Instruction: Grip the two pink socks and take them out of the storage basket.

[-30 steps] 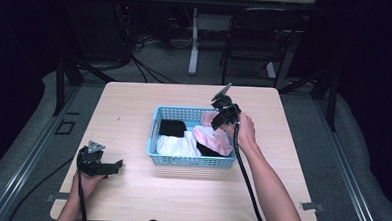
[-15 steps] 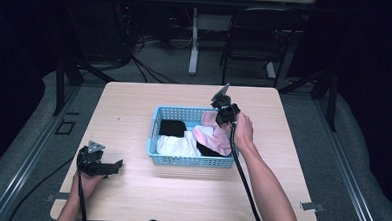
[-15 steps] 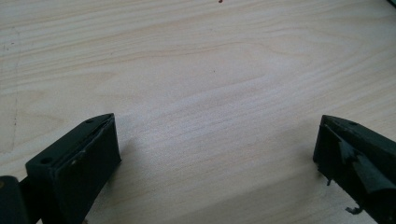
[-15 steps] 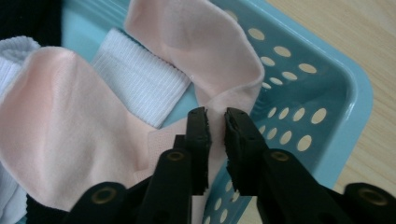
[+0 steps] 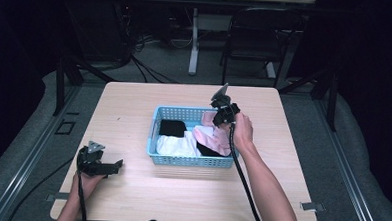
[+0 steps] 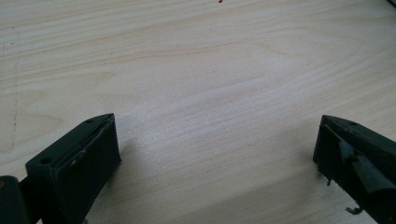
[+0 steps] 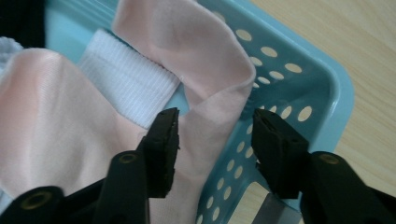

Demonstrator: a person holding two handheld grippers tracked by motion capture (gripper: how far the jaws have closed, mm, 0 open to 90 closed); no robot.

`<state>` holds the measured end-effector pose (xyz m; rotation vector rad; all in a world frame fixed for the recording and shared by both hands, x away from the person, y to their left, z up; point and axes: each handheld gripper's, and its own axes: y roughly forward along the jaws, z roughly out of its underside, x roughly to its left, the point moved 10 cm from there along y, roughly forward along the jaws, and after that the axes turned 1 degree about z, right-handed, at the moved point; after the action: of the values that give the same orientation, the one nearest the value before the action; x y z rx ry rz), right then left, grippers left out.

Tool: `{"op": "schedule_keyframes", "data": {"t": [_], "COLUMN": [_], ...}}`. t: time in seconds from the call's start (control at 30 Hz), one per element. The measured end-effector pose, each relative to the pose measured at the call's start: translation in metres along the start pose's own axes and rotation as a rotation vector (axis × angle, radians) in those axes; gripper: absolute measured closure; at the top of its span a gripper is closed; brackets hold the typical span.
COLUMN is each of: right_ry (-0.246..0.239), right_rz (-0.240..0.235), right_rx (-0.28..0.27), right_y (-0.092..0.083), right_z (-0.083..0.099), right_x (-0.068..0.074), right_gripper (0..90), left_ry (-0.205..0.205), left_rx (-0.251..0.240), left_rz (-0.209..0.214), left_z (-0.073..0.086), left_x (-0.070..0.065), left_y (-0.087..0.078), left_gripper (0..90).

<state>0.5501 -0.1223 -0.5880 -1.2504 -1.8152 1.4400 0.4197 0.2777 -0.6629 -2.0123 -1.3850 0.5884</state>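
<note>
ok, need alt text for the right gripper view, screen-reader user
The right gripper, its black jaws partly open, points down into the corner of a perforated blue basket. A fold of pink cloth lies between the jaws with gaps on both sides, not clamped. A white ribbed cuff shows among the pink, and light wooden table lies beyond the rim.

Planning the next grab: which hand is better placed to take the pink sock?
Right: the right gripper straddles the pink sock in the blue basket, jaws apart. The left gripper rests away on bare table.
</note>
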Motion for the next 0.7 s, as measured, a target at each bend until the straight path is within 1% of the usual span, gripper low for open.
{"op": "schedule_keyframes", "data": {"t": [0.03, 0.1, 0.13, 0.2, 0.23, 0.27, 0.3, 0.33, 0.37, 0.4, 0.43, 0.47, 0.5, 0.57, 0.63, 0.67, 0.7], "right_ry": [0.0, 0.012, -0.006, 0.0, 0.017, 0.017, 0.007, 0.007, 0.006, 0.007, 0.016, 0.016, 0.009, 0.022, 0.013, 0.026, 0.012], "right_rz": [0.006, 0.012, 0.013, 0.005, -0.004, -0.004, -0.008, -0.008, -0.008, -0.017, -0.029, -0.029, -0.031, -0.051, -0.06, -0.073, -0.076], "right_rx": [0.01, 0.01, 0.036, 0.044, 0.035, 0.035, 0.054, 0.054, 0.053, 0.046, 0.025, 0.025, 0.038, 0.011, 0.009, -0.014, -0.009], "right_y": [0.001, 0.006, 0.005, 0.009, 0.014, 0.014, 0.014, 0.014, 0.014, 0.013, 0.012, 0.012, 0.01, 0.005, 0.002, 0.0, -0.004], "right_z": [0.001, 0.0, 0.002, 0.002, 0.002, 0.002, 0.003, 0.003, 0.003, 0.002, 0.001, 0.001, 0.002, 0.001, 0.001, 0.0, 0.0], "right_x": [0.0, 0.001, 0.0, 0.002, 0.004, 0.004, 0.004, 0.004, 0.003, 0.004, 0.005, 0.005, 0.005, 0.005, 0.005, 0.007, 0.006], "right_gripper": [47.8, 43.9, 43.3, 44.3, 47.9, 47.9, 60.1, 60.1, 64.7, 74.2, 81.7, 81.7, 83.8, 85.3, 85.3, 85.4, 85.4], "left_ry": [0.0, -0.001, -0.001, 0.0, 0.0, 0.0, 0.0, 0.0, 0.0, -0.001, -0.001, -0.001, -0.001, -0.001, -0.001, -0.001, -0.001], "left_rx": [0.0, 0.001, 0.001, 0.0, 0.0, 0.0, -0.001, -0.001, -0.001, 0.001, 0.001, 0.001, 0.001, 0.0, 0.001, 0.001, 0.001], "left_rz": [0.0, 0.0, 0.0, 0.0, 0.0, 0.001, 0.0, 0.0, 0.001, 0.001, 0.001, 0.001, 0.001, 0.001, 0.001, 0.003, 0.001], "left_z": [0.0, 0.0, 0.0, 0.0, 0.0, 0.0, 0.0, 0.0, 0.0, 0.0, 0.0, 0.0, 0.0, 0.0, 0.0, 0.0, 0.0], "left_x": [0.0, 0.0, 0.0, 0.0, 0.0, 0.0, 0.0, 0.0, 0.0, 0.0, 0.0, 0.0, 0.0, 0.0, 0.0, 0.0, 0.0], "left_y": [0.0, 0.0, 0.0, 0.0, 0.0, 0.0, 0.0, 0.0, 0.0, 0.0, 0.0, 0.0, 0.0, 0.0, 0.0, 0.0, 0.0], "left_gripper": [0.4, 0.4, 0.4, 0.4, 0.4, 0.4, 0.4, 0.4, 0.4, 0.4, 0.4, 0.4, 0.4, 0.4, 0.4, 0.4, 0.4]}}
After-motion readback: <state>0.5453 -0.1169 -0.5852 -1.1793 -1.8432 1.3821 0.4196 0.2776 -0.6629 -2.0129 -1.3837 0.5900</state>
